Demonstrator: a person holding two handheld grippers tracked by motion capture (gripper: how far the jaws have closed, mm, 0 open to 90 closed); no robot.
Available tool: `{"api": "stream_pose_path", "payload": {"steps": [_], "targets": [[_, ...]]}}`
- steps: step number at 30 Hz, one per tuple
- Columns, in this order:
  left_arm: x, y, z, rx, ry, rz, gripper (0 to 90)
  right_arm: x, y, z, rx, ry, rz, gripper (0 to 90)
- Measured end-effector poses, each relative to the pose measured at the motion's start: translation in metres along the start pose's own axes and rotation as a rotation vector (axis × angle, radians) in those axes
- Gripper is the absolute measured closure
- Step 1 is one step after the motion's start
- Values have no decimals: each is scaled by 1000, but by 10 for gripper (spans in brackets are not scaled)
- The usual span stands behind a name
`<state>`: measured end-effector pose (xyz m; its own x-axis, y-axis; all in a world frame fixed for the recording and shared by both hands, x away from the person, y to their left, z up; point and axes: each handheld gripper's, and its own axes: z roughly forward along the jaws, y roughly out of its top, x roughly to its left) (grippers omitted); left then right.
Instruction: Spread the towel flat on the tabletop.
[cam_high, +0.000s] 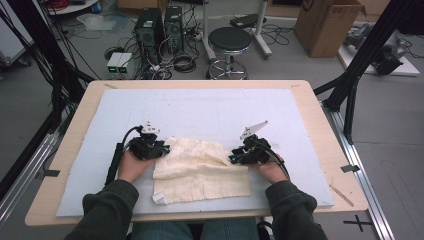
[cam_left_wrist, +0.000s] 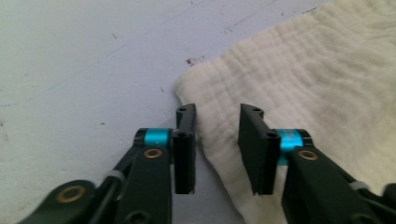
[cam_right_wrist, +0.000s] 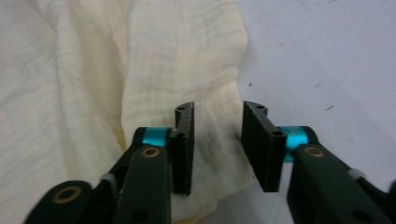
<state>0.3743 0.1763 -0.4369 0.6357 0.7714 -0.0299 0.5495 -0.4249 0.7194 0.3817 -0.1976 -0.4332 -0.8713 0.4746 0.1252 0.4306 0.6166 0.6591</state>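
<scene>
— Where seen from above: left gripper (cam_high: 164, 148) and right gripper (cam_high: 233, 158) flanking cream cloth (cam_high: 200, 170) on white mat (cam_high: 210, 112), at its two far corners.
— Left gripper view?
— Parted jaws astride cloth (cam_left_wrist: 299, 84) edge, no pinch.
— Right gripper view?
— Same: parted over folded cloth (cam_right_wrist: 140, 70) edge, nothing gripped.

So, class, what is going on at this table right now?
A person seated at the table holds a two-jaw gripper in each hand and works on a cream cloth lying on a pale mat. The left gripper is at the cloth's left edge, the right gripper at its right edge. Both have their jaws open with cloth between them, not clamped. The cloth is partly folded and rumpled, with a white tag at its near left corner.
</scene>
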Motion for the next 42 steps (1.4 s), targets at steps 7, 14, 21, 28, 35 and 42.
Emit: {"api": "stream_pose_path", "payload": {"steps": [7, 14, 21, 28, 35, 42], "targets": [[-7, 1, 0, -2, 8, 40, 867, -2, 0, -1, -7, 18, -13, 877], [-3, -1, -7, -24, 6, 23, 874, -7, 0, -19, -70, -76, -14, 882], [0, 0, -14, -71, 19, 1, 875, -12, 1, -21, -109, -111, -8, 883], [8, 5, -17, -124, 38, -45, 875, -21, 16, -22, -129, -141, -26, 884], [20, 12, -10, -165, 58, -111, 876, -38, 32, -19, -141, -166, -16, 885], [35, 29, 0, -186, 84, -145, 876, -58, 52, -13, -136, -208, -15, 885]]}}
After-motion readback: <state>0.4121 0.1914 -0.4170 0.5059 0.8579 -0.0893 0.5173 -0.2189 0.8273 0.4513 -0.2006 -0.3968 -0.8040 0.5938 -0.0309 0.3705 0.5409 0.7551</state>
